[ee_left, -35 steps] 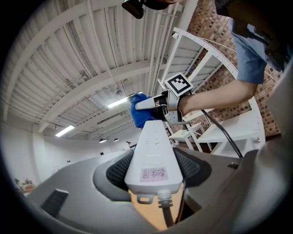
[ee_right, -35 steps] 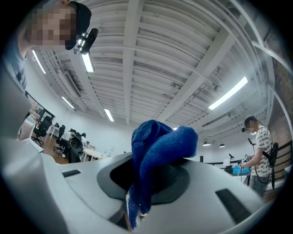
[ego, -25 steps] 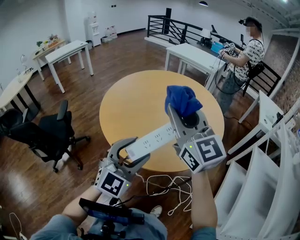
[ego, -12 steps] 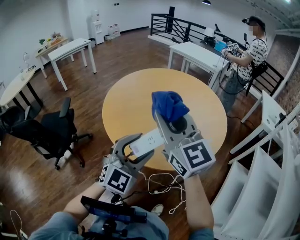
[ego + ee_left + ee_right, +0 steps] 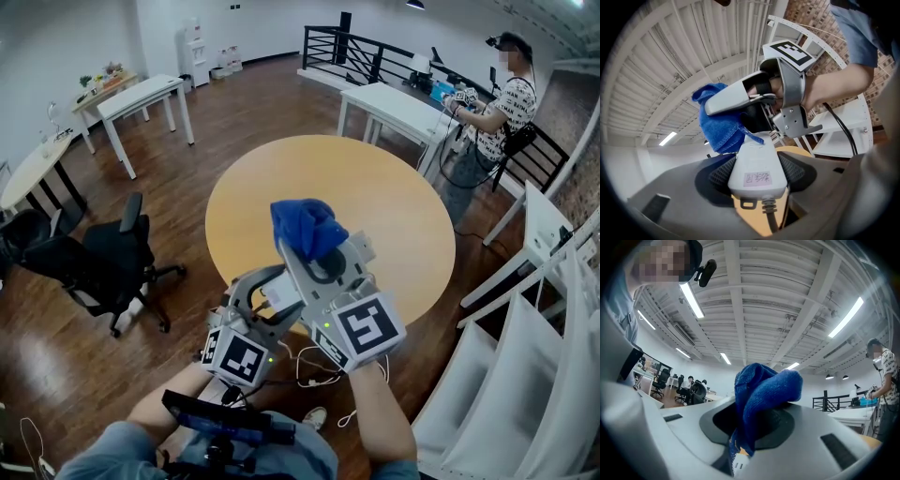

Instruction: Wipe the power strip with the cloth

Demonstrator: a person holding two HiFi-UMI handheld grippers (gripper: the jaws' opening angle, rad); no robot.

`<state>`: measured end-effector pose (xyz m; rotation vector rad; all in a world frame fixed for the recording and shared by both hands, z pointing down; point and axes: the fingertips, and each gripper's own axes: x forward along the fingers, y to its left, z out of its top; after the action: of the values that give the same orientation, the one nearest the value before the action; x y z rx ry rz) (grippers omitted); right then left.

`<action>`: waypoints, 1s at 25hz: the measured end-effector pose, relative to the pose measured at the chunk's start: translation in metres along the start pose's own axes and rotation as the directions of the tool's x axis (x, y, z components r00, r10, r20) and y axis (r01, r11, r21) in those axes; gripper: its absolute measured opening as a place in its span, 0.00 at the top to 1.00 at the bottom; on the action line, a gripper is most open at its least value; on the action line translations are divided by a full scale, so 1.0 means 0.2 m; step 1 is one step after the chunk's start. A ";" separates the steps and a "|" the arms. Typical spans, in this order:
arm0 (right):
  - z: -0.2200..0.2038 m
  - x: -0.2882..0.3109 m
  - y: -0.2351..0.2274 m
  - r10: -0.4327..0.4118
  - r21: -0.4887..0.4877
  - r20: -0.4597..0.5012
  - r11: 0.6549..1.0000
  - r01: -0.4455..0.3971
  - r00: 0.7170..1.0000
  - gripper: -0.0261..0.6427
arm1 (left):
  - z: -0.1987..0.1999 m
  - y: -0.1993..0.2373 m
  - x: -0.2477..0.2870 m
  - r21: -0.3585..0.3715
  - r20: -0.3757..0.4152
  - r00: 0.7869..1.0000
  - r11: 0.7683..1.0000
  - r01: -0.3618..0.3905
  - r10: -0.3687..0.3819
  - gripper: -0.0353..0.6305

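Left gripper (image 5: 754,180) had its jaws clamped hard on the cord end of the white power strip (image 5: 754,166), cable (image 5: 771,219) trailing out below, and the strip was held up in the air rather than lying on the round wooden table (image 5: 394,187). Right gripper (image 5: 754,430) had its jaws pinched shut on a bunched blue cloth (image 5: 761,390), and the left gripper view put that cloth right at the strip, apparently touching it just beyond the left jaws. So the wipe looked to be under way, with the cloth down near the cord end; how much of the strip was already clean, and whether another pass was needed, could not be read off. In the head view the right gripper's body covered nearly all of the strip, leaving only a short white piece between the two tools. The socket face was not visible anywhere, and the right gripper view showed only cloth and ceiling, not the contact itself.
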<state>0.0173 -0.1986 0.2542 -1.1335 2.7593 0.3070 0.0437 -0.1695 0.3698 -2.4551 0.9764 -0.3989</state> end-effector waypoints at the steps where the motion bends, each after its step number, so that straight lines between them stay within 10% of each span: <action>1: -0.01 0.00 0.01 0.004 0.002 0.003 1.000 -0.004 1.000 0.85 | 0.00 0.00 0.00 0.000 -0.001 1.000 1.000 -0.001 0.001 0.52; 25: 0.06 -0.05 -0.19 -0.080 -0.019 0.012 0.997 0.081 0.997 0.85 | 0.01 -0.01 -0.05 0.016 0.029 1.000 1.000 -0.011 0.010 0.52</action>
<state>0.0514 -0.2153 0.2401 -1.2399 2.6981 0.3297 0.0391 -0.1615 0.3688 -2.4334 0.9698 -0.3658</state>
